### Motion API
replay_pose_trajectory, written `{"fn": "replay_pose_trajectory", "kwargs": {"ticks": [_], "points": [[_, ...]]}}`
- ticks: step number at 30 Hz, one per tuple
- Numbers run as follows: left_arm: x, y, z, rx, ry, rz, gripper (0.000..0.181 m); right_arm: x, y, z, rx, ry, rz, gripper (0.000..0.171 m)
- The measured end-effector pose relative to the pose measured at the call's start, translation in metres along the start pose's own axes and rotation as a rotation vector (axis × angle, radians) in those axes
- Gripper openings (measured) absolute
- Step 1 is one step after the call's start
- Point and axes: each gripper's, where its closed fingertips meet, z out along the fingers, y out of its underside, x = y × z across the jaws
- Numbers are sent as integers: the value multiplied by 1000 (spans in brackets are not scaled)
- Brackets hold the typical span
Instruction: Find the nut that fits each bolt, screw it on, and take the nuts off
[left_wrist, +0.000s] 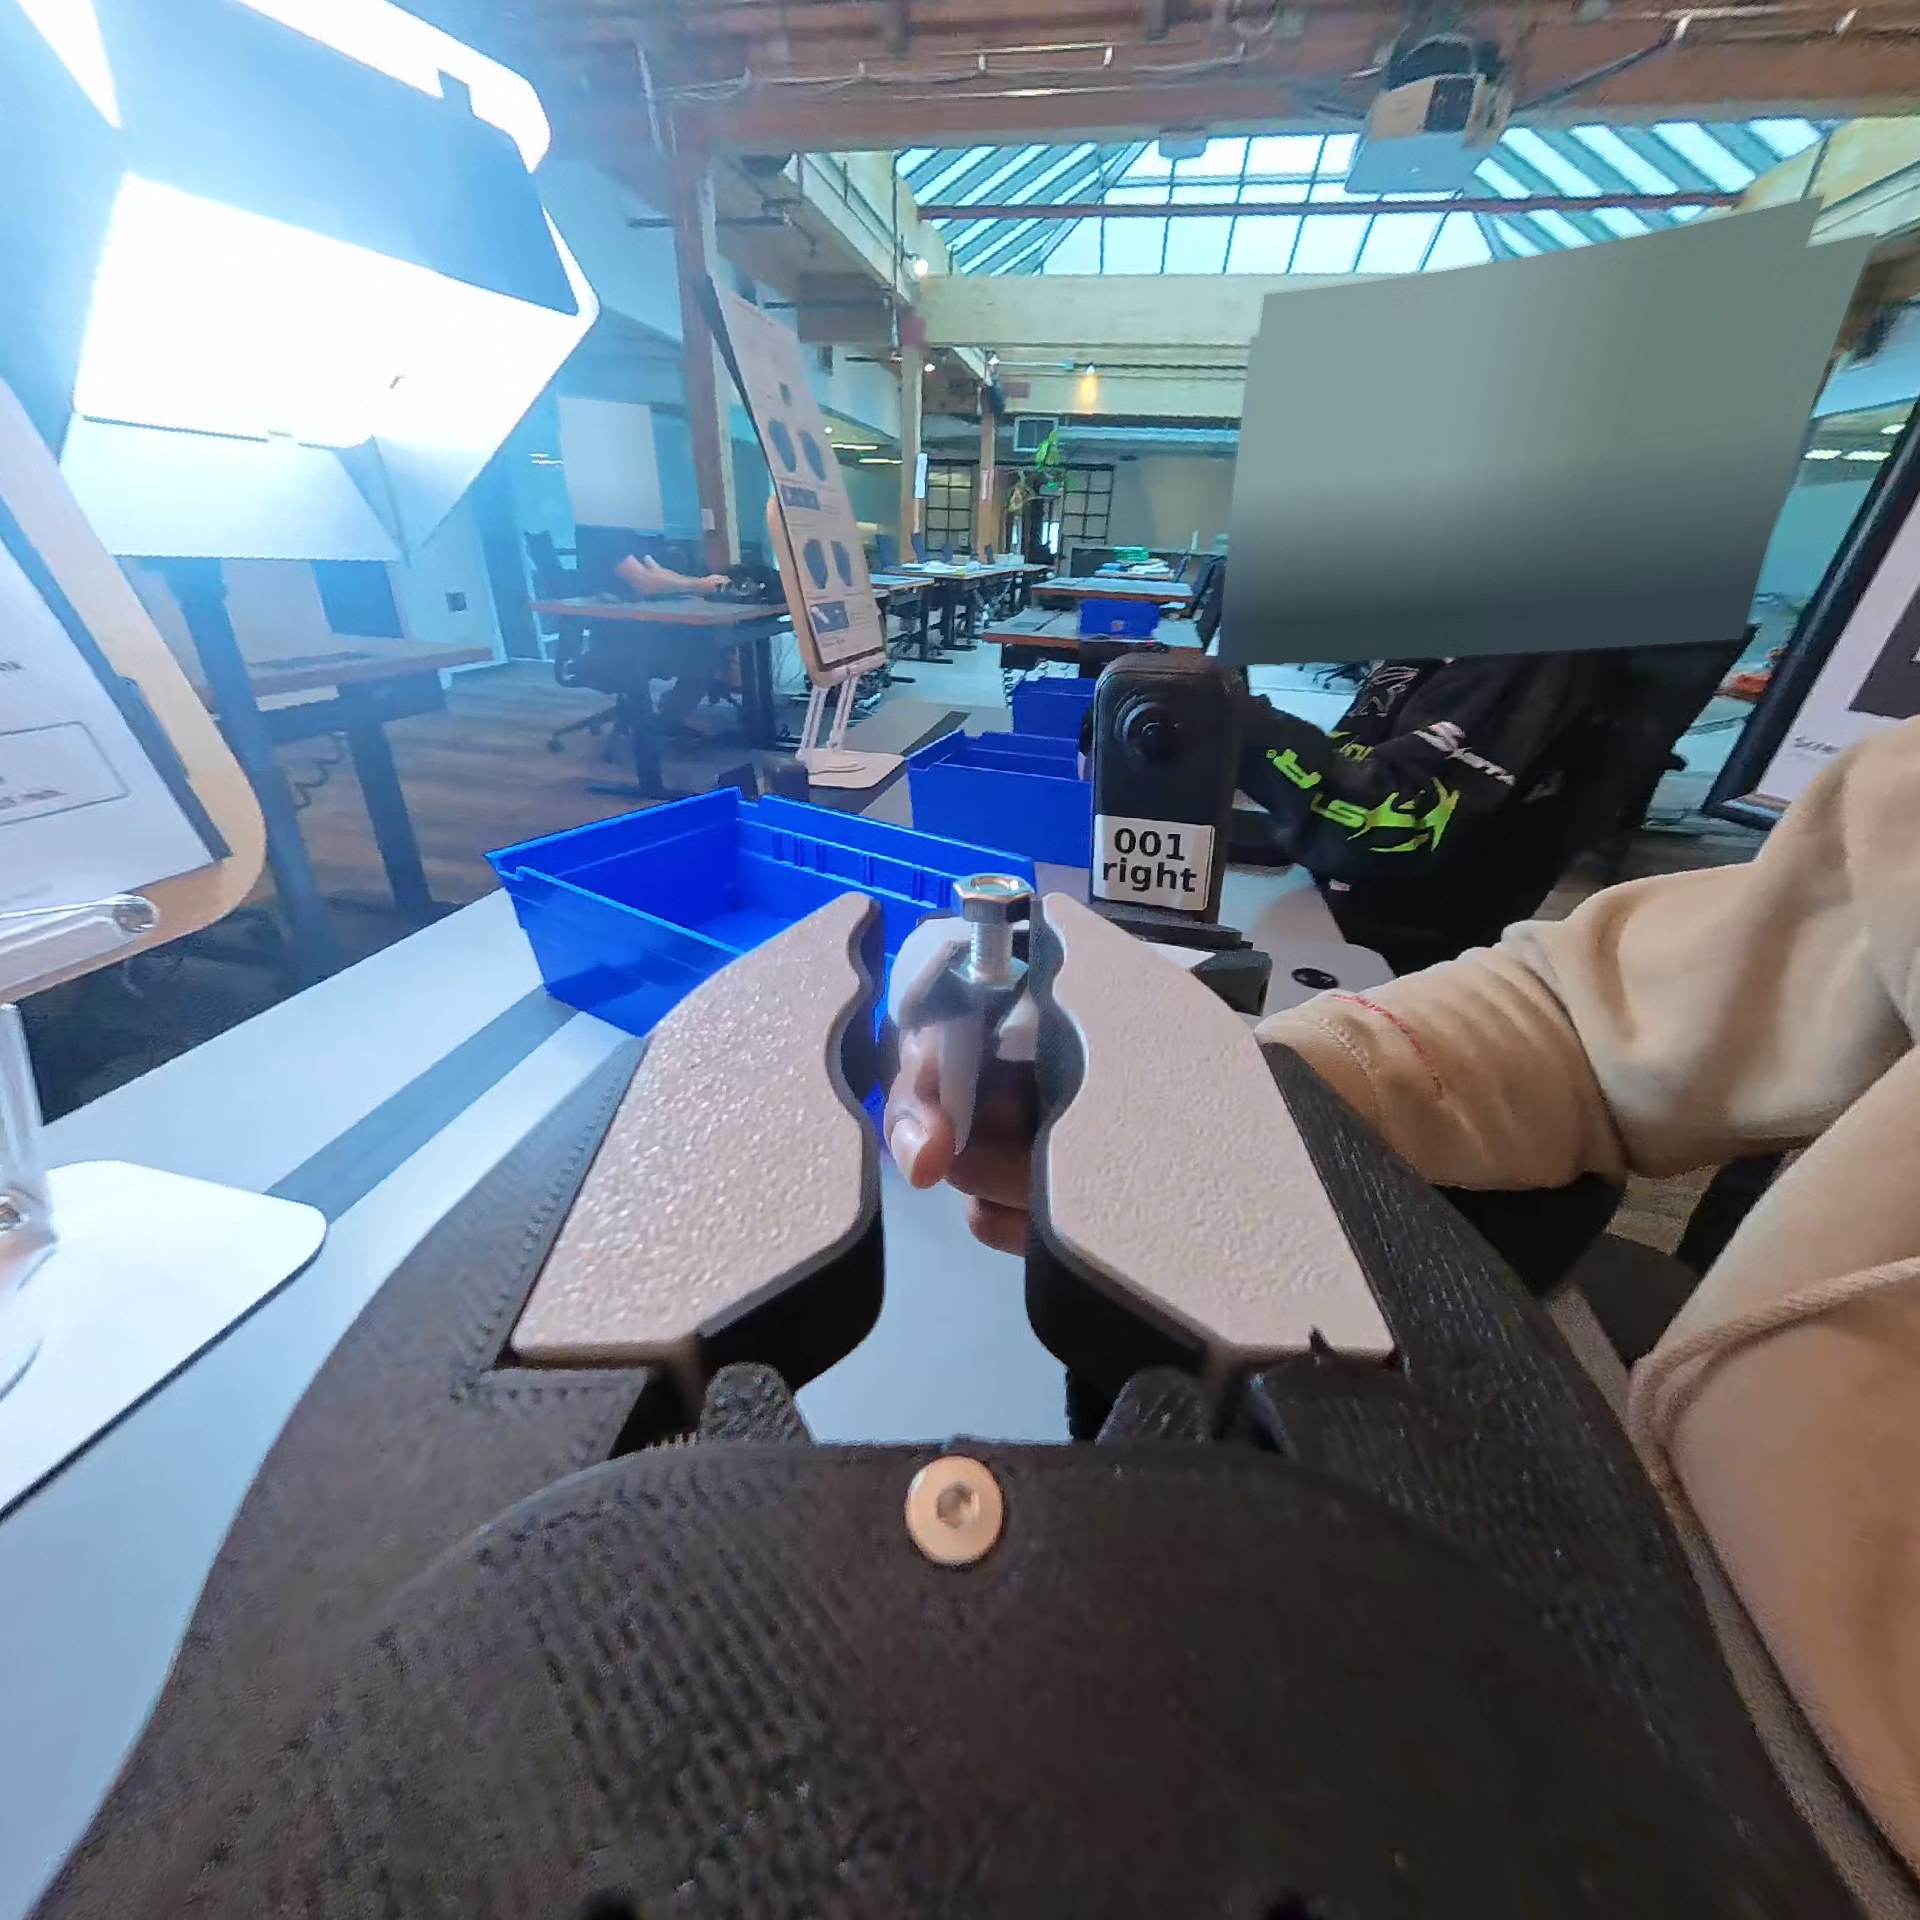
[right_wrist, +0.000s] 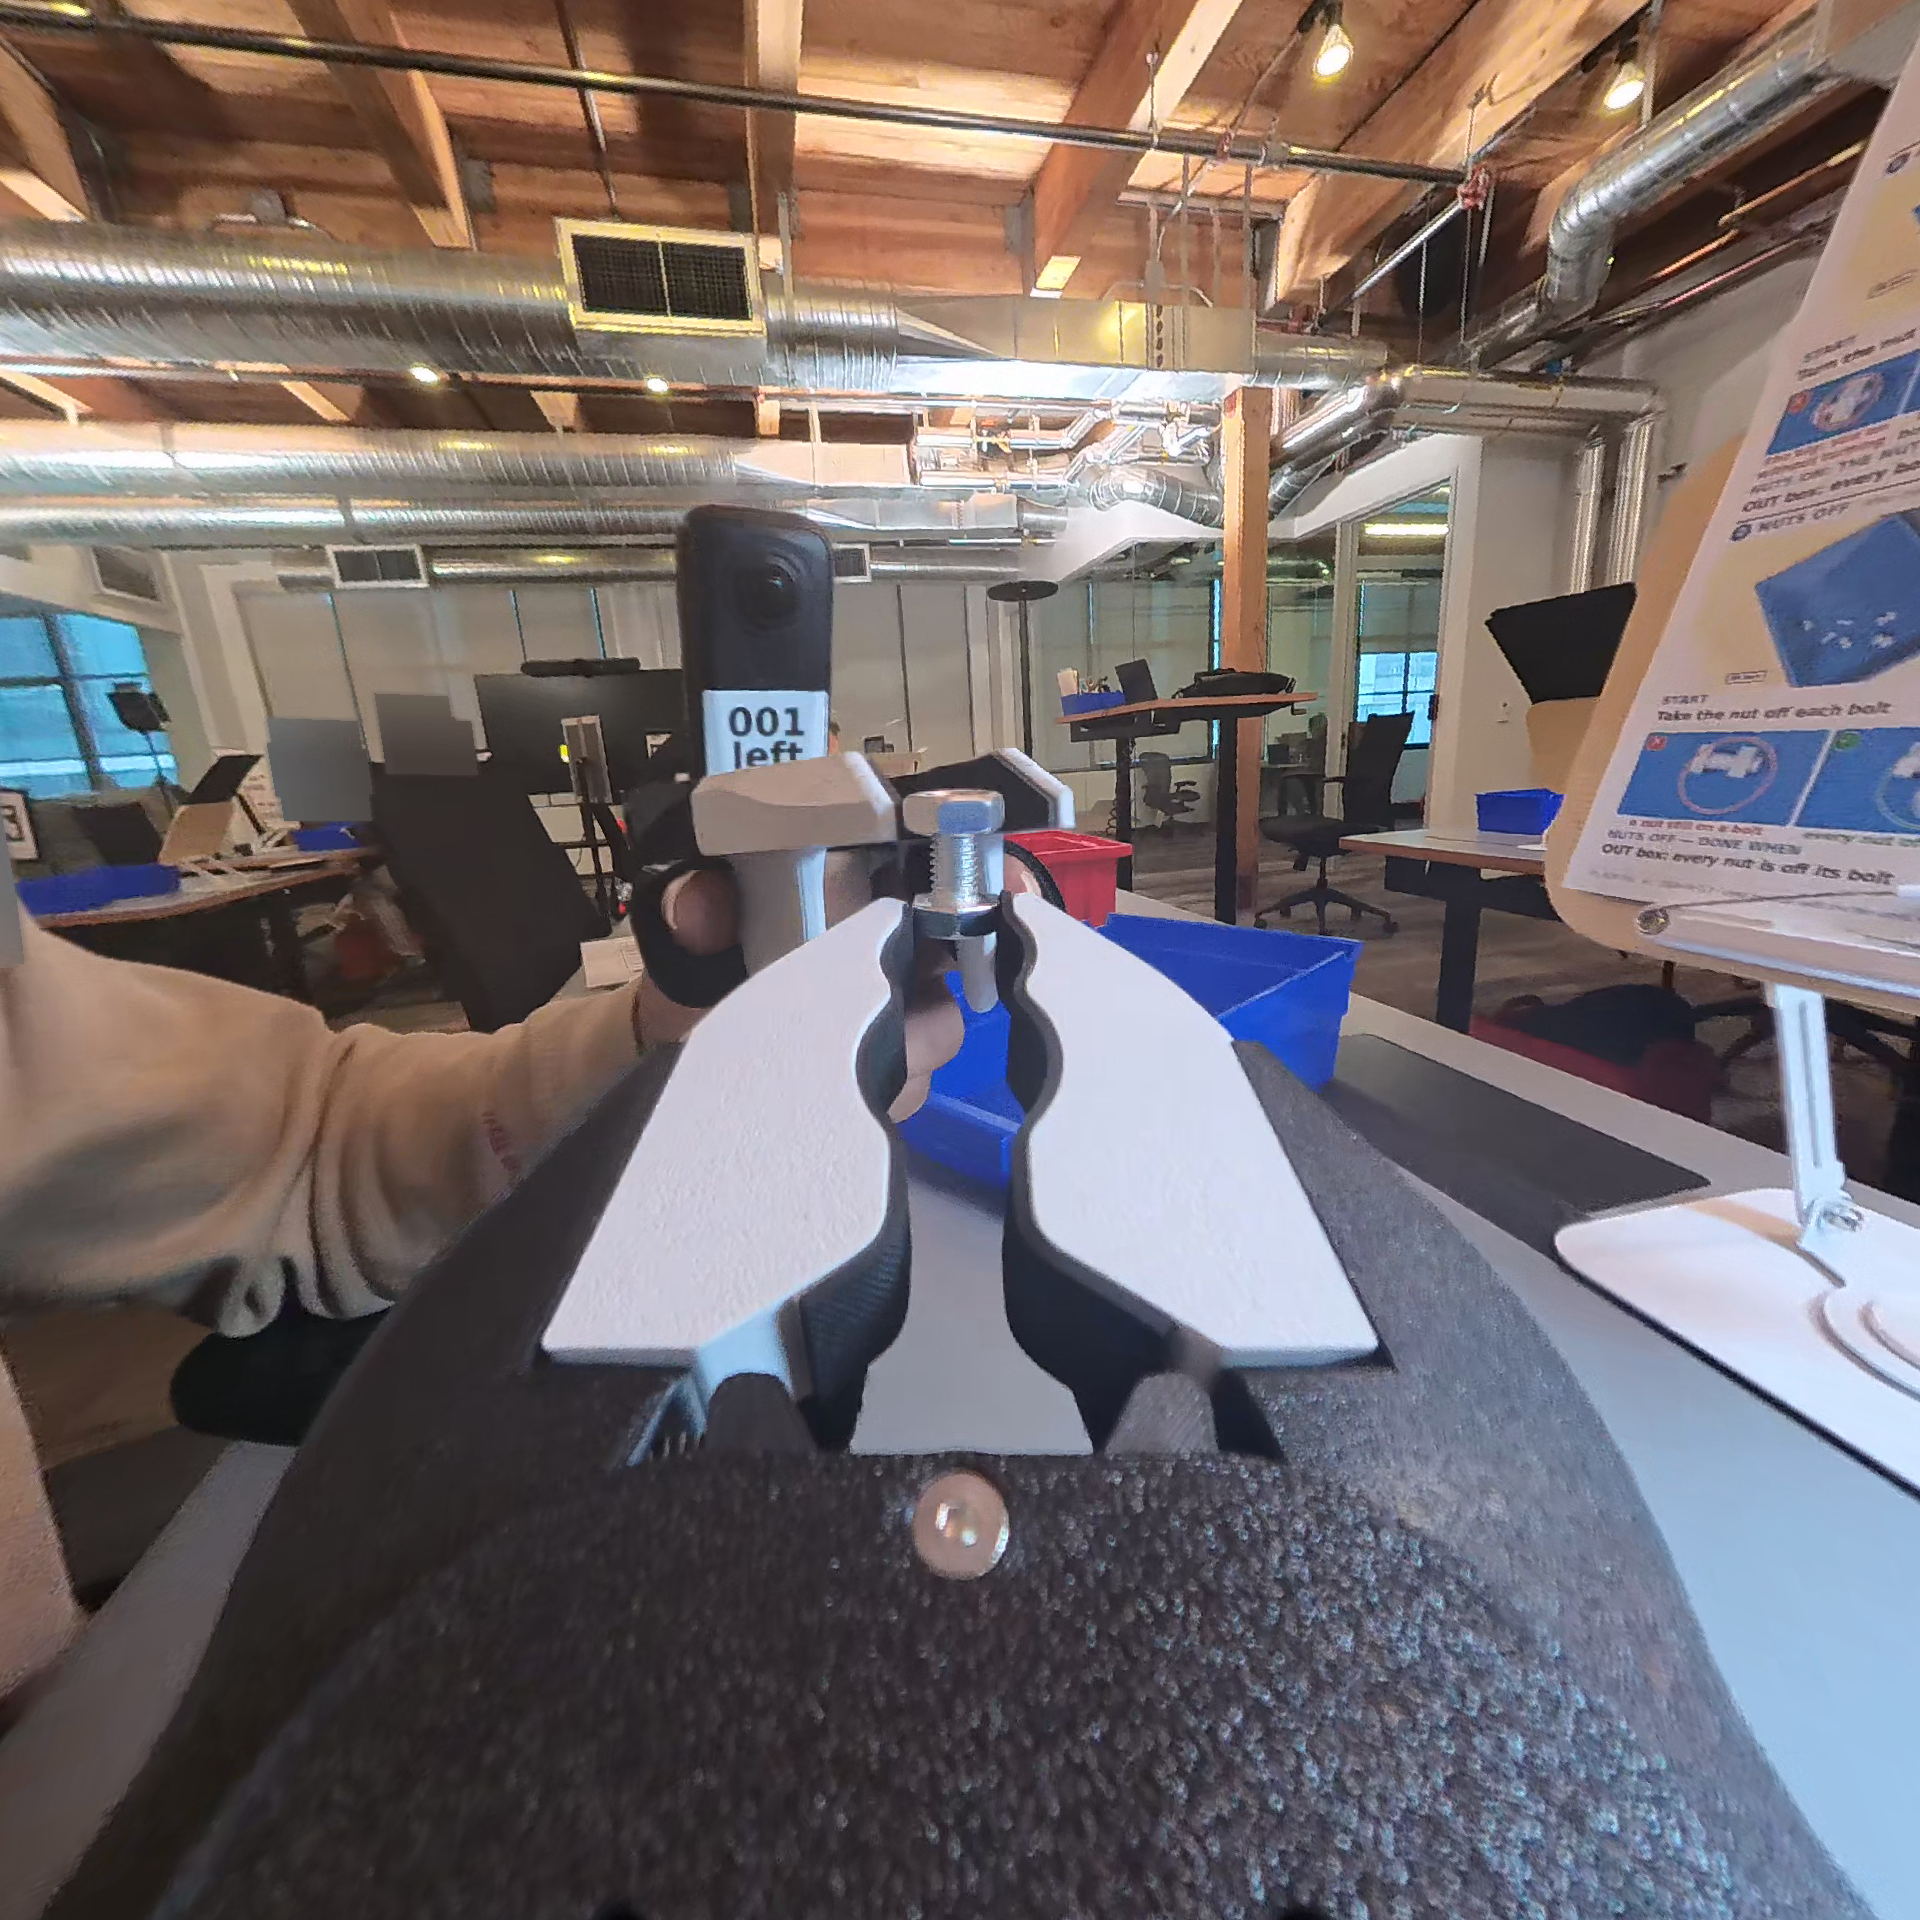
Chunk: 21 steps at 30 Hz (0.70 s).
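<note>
Right gripper (right_wrist: 956, 920): narrowed to a slim gap, pinches the silver nut (right_wrist: 954, 923) at its fingertips. Carries the nut low on the threads of an upright bolt (right_wrist: 954, 831), hex head at 12 o'clock from the nut, all held in the air above the desk (left_wrist: 312, 1091).

Left gripper (left_wrist: 961, 920): faces the right one, partly closed, tips level with the bolt head. Cannot tell whether it clamps the head or only flanks it.

Blue bin (left_wrist: 644, 883): sits on the desk at 9 o'clock from the bolt in the left wrist view.
</note>
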Motion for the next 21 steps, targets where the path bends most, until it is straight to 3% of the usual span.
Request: {"fn": "replay_pose_trajectory", "kwargs": {"ticks": [4,7,13,17,19,21], "points": [[-9,4,-5,-15,-7,-17,25,6,6,8,-11,8,6,14],[-26,6,-12,3,-80,0,8,10,6,1,5,13,14,14],[-1,7,0,8,14,8,27,11,9,-3,-20,40,-11,15],[-3,8,1,-2,2,-25,24,5,8,-3,-22,36,-23,15],[-15,5,-5,25,-57,-40,8,6,2,-6,2,32,-17,14],[-14,4,-7,25,-38,-52,14,8,-1,-8,3,45,-33,14]]}}
